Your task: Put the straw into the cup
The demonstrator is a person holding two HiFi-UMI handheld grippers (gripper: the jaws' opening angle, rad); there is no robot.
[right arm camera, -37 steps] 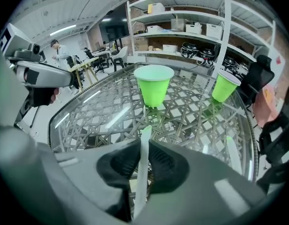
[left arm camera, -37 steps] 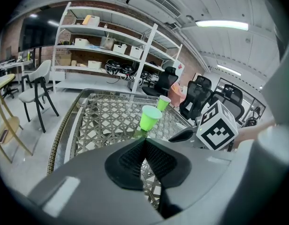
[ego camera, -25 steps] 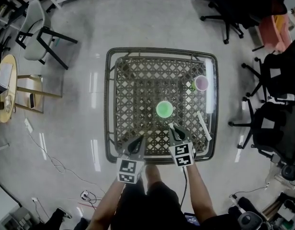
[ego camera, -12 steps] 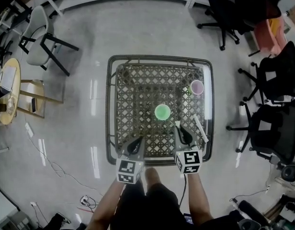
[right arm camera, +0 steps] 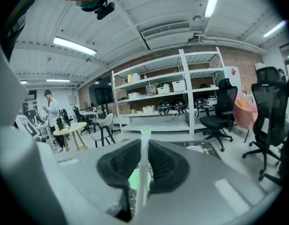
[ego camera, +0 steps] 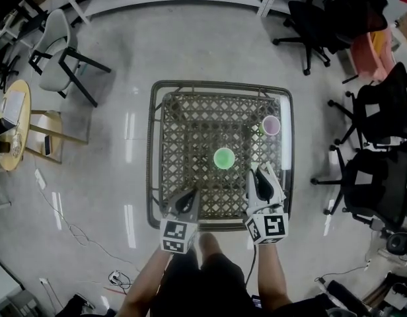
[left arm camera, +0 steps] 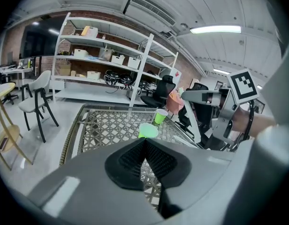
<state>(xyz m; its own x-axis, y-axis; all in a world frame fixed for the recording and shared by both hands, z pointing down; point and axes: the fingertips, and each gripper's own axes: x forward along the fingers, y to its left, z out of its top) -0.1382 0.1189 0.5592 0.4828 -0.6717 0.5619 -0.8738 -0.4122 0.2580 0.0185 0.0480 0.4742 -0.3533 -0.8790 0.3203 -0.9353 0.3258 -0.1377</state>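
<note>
Right tongs (ego camera: 259,176) clamp the wrapped straw (right arm camera: 144,165), its tip standing clear above the pads, I judge for dropping end-first into the green cup (ego camera: 224,158) mid-frame on the surface (ego camera: 152,144); left tongs (ego camera: 189,197), pressed together and empty, wait at its near edge.

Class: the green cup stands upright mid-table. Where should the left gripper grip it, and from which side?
Probably its side wall below the rim, from the near left, where the left gripper is. The green cup stands upright, mouth up; a side grip leaves the mouth free for the straw in the right gripper.
</note>
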